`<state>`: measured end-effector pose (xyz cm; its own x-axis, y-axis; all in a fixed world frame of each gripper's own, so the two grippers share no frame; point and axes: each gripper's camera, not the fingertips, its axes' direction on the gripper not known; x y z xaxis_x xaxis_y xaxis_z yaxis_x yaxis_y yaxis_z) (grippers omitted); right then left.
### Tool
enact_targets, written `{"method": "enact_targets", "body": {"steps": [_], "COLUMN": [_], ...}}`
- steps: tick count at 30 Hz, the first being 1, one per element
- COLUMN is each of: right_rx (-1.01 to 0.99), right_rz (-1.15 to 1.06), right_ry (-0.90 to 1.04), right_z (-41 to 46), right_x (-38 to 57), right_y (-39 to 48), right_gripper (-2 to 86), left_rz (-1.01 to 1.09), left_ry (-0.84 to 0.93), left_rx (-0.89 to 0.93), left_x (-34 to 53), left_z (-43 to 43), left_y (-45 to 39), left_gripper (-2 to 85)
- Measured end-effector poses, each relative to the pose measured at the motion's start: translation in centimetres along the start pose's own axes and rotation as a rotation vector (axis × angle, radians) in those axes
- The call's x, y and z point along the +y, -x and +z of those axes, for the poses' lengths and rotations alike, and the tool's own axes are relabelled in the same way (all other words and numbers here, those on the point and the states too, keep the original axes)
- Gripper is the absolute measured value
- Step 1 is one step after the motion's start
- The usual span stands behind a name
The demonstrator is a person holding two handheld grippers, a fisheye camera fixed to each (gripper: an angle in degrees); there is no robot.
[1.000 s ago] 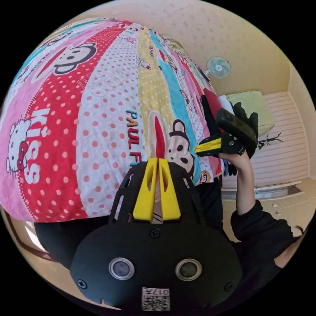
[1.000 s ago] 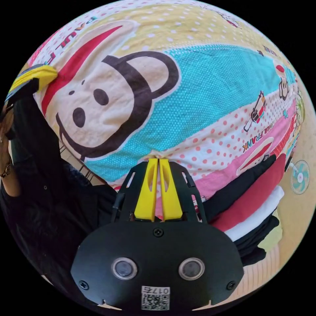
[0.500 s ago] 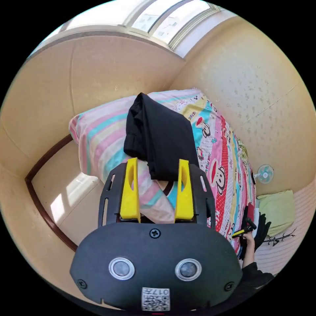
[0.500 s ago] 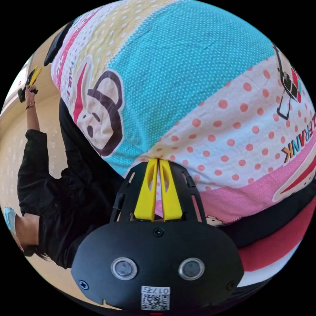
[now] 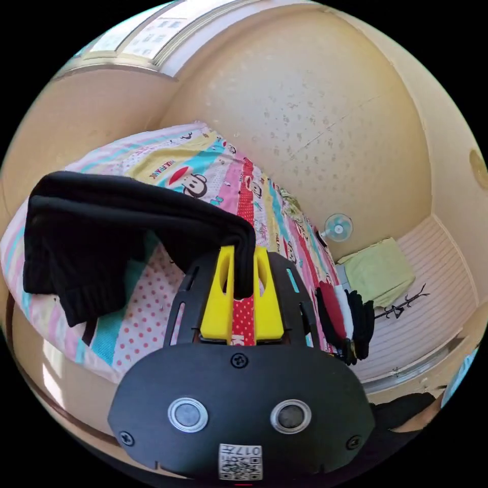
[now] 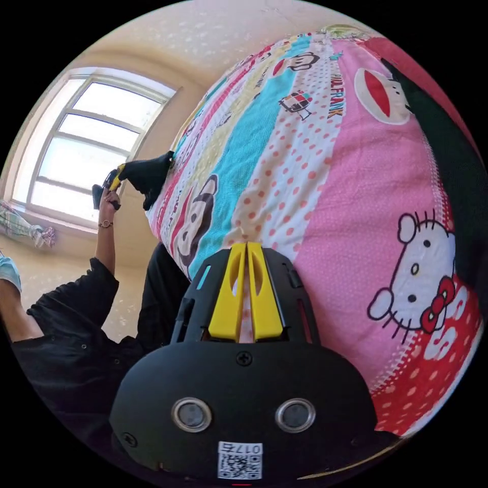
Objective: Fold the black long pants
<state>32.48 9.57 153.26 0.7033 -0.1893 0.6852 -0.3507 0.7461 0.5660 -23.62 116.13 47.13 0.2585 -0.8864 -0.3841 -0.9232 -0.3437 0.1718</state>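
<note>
we hold the black long pants point(image 5: 127, 223) pinched between both jaws of the left gripper point(image 5: 243, 284). the bundle lies on the bedsheet point(image 5: 244, 183) at the bed's end, its long axis running from the jaws away to that view's left. the right gripper point(image 6: 246, 290) is pressed together on nothing, well apart, so the left hand point(image 6: 104, 195) is nearer. the right gripper view adds the window point(image 6: 86, 147); the left gripper view adds the folded stack point(image 5: 345, 315).

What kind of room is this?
Most likely a bedroom in a home: a bed with a cartoon-print bedsheet, a stack of folded clothes on it, and a window.
</note>
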Motion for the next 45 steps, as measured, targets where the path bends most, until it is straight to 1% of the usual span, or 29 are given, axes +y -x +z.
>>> {"method": "enact_targets", "body": {"steps": [4,5,7,8,10,11,12,13,15,17,18,19,20,22,23,25,26,28,29,31,33,35,37,38,39,40,43,44,45], "right_rx": [-0.101,-0.098,-0.012,0.023,0.142,0.163,0.198,0.225,0.252,0.282,0.303,0.323,0.335,0.392,0.417,0.591,0.655,0.957,1.03,1.317,1.442,1.41,1.179,1.102,0.96,0.875,0.824,0.794,0.727], "right_rz": [0.11,0.117,0.14,0.144,0.158,0.163,0.175,0.184,0.19,0.194,0.196,0.187,0.173,0.053,0.015,-0.147,-0.18,-0.233,-0.235,-0.324,-0.338,-0.349,-0.47,-0.512,-0.59,-0.644,-0.672,-0.68,-0.676], "right_ry": [-0.052,-0.058,-0.1,-0.11,-0.121,-0.114,-0.085,-0.054,-0.032,-0.036,-0.038,-0.043,-0.05,-0.079,-0.073,0.006,0.035,0.069,0.057,-0.015,-0.076,-0.116,-0.223,-0.252,-0.277,-0.23,-0.034,-0.002,0.049], "right_z": [-0.6,-1.0,-3.2,-3.6,-4.5,-4.5,-4.0,-3.3,-2.4,-1.5,-0.9,-0.1,0.3,2.4,3.3,8.5,10.1,16.7,18.2,23.3,25.3,25.9,26.0,26.1,27.0,28.8,36.7,38.5,41.6], "right_x": [2.8,3.2,4.8,5.2,6.7,6.9,7.4,7.8,8.7,9.5,9.8,9.8,9.6,7.8,7.0,3.6,2.7,-0.2,-0.7,-1.9,-2.6,-3.3,-3.1,-2.9,-2.7,-3.0,-4.9,-5.2,-5.7], "right_y": [-0.3,-0.2,0.6,0.9,2.2,2.5,2.8,3.1,3.6,4.4,5.1,6.3,7.2,12.2,13.8,20.6,22.3,28.4,29.8,35.3,38.1,40.3,43.8,44.5,45.8,46.7,47.8,47.9,48.0], "right_gripper": [0.6,0.6,0.6,0.6,0.7,0.8,0.9,1.1,1.4,1.6,1.8,2.0,2.1,2.4,2.4,2.3,2.3,2.3,2.4,3.5,5.5,5.1,3.0,2.8,2.7,3.0,9.2,10.6,12.3], "left_rz": [0.253,0.287,0.44,0.493,0.747,0.809,0.891,0.907,0.827,0.684,0.551,0.411,0.338,0.06,0.006,-0.111,-0.12,-0.15,-0.16,-0.183,-0.195,-0.189,-0.141,-0.125,-0.109,-0.103,-0.096,-0.097,-0.097], "left_ry": [0.011,0.021,0.086,0.114,0.282,0.338,0.448,0.528,0.548,0.494,0.426,0.346,0.297,0.057,-0.004,-0.148,-0.172,-0.22,-0.22,-0.196,-0.177,-0.174,-0.144,-0.12,-0.105,-0.12,-0.136,-0.14,-0.148], "left_rx": [0.023,0.037,0.124,0.156,0.308,0.351,0.437,0.51,0.599,0.645,0.627,0.58,0.544,0.349,0.296,0.132,0.093,-0.068,-0.099,-0.12,-0.075,-0.041,0.016,0.047,0.068,0.053,0.031,0.028,0.028], "left_x": [1.8,2.3,5.1,6.1,11.0,12.5,15.7,18.6,21.6,22.7,22.7,22.3,22.1,21.3,21.2,20.4,20.2,20.5,20.7,20.7,20.3,19.9,19.2,18.9,18.7,18.8,18.9,19.0,19.1], "left_z": [5.6,6.5,10.0,11.0,15.2,16.3,18.2,19.6,20.3,19.2,17.9,16.2,15.2,10.5,9.3,5.4,4.6,3.1,3.1,3.6,4.1,4.2,4.5,4.8,5.1,5.0,4.9,4.8,4.5], "left_y": [-15.0,-17.0,-24.5,-26.3,-32.6,-33.8,-35.3,-35.6,-34.0,-30.5,-27.1,-23.2,-21.0,-11.9,-9.9,-3.6,-2.6,0.3,0.8,2.6,3.7,4.3,4.5,4.5,4.5,4.4,4.4,4.4,4.6], "left_gripper": [6.3,6.3,6.3,6.4,6.6,6.9,7.6,7.7,6.4,5.5,5.3,5.3,5.3,5.2,5.2,5.1,5.1,5.1,5.1,5.1,5.2,5.1,4.5,3.2,0.4,-0.1,-0.3,-0.2,0.3]}}
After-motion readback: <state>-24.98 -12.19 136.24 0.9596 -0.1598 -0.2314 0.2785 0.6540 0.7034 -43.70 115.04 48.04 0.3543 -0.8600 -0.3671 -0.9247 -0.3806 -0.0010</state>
